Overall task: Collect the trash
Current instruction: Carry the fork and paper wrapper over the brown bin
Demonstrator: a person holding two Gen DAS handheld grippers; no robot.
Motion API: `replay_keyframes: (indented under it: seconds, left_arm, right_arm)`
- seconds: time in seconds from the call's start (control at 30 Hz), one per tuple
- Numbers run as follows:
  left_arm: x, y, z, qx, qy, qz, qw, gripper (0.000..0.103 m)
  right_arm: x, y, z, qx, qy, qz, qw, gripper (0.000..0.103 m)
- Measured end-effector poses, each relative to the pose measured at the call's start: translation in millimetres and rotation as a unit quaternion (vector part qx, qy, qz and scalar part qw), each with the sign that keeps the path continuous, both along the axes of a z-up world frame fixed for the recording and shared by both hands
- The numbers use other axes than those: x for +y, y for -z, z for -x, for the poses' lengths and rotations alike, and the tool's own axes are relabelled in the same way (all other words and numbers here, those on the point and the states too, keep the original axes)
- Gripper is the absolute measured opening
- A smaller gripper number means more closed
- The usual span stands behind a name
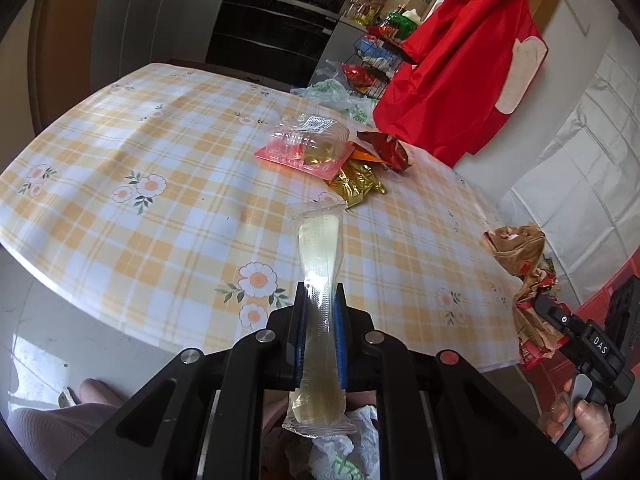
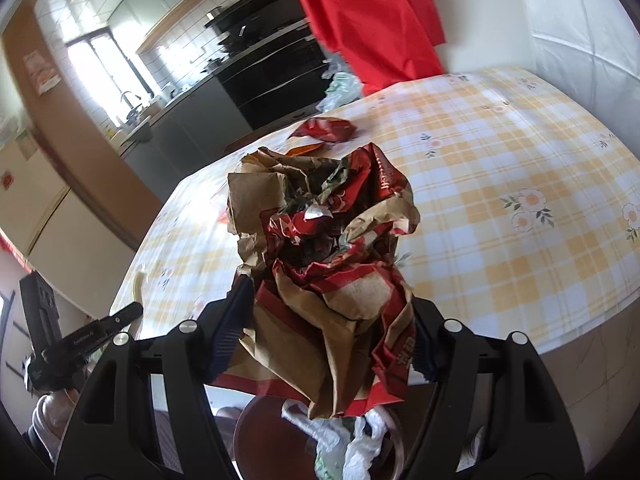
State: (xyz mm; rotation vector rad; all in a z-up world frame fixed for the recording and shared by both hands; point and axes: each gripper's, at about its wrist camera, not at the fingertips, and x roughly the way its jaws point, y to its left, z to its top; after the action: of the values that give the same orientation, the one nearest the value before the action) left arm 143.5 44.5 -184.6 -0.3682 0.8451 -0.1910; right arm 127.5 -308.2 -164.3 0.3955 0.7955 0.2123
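My left gripper (image 1: pixel 319 300) is shut on a long clear plastic wrapper (image 1: pixel 320 272) and holds it off the table's near edge, over a bin with white bags (image 1: pixel 352 440) below. My right gripper (image 2: pixel 328 312) is shut on a crumpled brown and red paper bag (image 2: pixel 320 248), also over the bin (image 2: pixel 256 432). That bag shows in the left wrist view (image 1: pixel 528 280) at the right. On the checked tablecloth (image 1: pixel 160 184) lie a clear plastic tray on a pink card (image 1: pixel 308 144), a gold foil wrapper (image 1: pixel 356 184) and a red wrapper (image 1: pixel 386 148).
A red cloth (image 1: pixel 456 60) hangs at the table's far right over a white-covered chair (image 1: pixel 568 168). Thin plastic bags (image 1: pixel 332 94) lie at the far edge. A wire rack with snacks (image 1: pixel 376 52) and a dark oven (image 1: pixel 272 28) stand behind.
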Motion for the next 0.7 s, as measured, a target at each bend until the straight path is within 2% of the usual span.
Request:
replay_keyframes:
  seconds: [0.27,0.7]
  left_arm:
    - [3.2,-7.2,49.3,-0.018,0.013,0.007,0.9997,0.012]
    - [13.3,0.1,109.6,-0.026,0.014,0.009,0.9995,0.012]
  right_arm:
    - [31.6,-3.6,39.9,-0.003,-0.033,0.018,0.999,0.069]
    - [71.2,14.2,99.4,0.014,-0.071,0.036,0.997,0.069]
